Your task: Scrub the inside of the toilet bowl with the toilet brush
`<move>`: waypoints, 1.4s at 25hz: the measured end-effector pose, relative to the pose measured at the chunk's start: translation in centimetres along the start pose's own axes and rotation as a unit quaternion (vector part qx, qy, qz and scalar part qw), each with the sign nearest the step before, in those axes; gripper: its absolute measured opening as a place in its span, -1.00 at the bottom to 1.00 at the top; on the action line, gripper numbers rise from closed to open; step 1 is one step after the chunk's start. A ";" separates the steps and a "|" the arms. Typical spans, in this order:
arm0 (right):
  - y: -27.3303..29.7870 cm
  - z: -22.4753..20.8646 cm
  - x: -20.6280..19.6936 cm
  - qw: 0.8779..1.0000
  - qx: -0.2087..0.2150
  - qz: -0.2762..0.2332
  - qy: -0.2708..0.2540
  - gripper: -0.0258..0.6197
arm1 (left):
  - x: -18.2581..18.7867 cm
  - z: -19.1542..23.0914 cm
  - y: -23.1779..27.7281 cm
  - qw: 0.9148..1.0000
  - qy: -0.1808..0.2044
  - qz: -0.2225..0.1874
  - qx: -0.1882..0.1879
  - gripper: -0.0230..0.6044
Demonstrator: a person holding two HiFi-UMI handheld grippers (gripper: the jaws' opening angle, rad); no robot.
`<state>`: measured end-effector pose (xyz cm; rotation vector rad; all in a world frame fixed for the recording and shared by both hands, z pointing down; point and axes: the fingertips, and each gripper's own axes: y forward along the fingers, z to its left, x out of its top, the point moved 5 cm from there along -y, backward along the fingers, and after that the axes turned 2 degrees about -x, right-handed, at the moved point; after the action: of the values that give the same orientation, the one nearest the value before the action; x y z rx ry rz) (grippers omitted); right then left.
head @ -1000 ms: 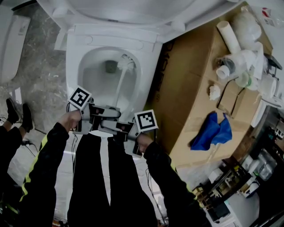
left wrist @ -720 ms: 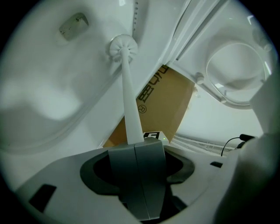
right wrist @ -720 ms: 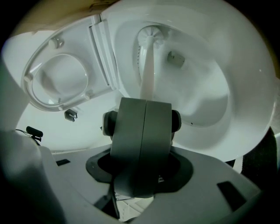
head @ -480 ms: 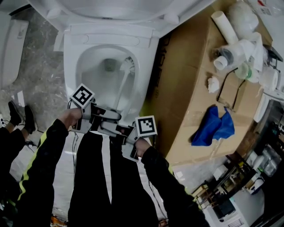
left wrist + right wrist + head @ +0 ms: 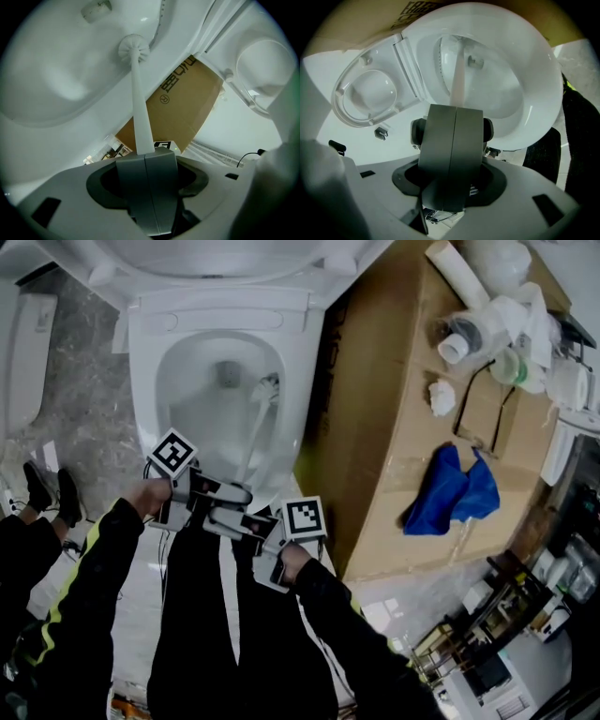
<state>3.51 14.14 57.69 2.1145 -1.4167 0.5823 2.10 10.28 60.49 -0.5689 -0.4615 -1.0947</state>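
Left of the toilet bowl (image 5: 141,390): 2 dark shoes (image 5: 47,491) on the stone floor (image 5: 84,362). The toilet brush (image 5: 255,427) is inside the bowl, its head on the right inner wall near the drain, with the handle slanting out over the front rim. The left gripper (image 5: 146,157) is at the bowl's front rim, jaws clamped on the handle. The right gripper (image 5: 454,110) is just behind it, jaws squeezed on the handle end. Right of the bowl, just beside it: a cardboard box (image 5: 394,409) with a blue cloth (image 5: 450,498) on top.
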 end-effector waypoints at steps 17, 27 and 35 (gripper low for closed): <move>-0.3 -1.7 -5.9 0.996 0.021 -0.024 0.081 -0.27 | -5.7 2.0 0.5 0.997 -0.072 0.016 0.028 -0.14; -1.0 -2.3 -8.7 0.992 0.025 -0.014 0.120 -0.27 | -8.7 2.7 1.2 0.993 -0.113 0.001 0.035 -0.15; -1.6 -3.1 -11.4 0.987 0.019 0.016 0.156 -0.27 | -11.5 3.7 1.6 0.988 -0.148 -0.026 0.030 -0.15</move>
<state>0.71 24.63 52.84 1.9283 -1.2711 0.9154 -1.14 21.12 55.97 -0.6722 -0.7702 -1.0459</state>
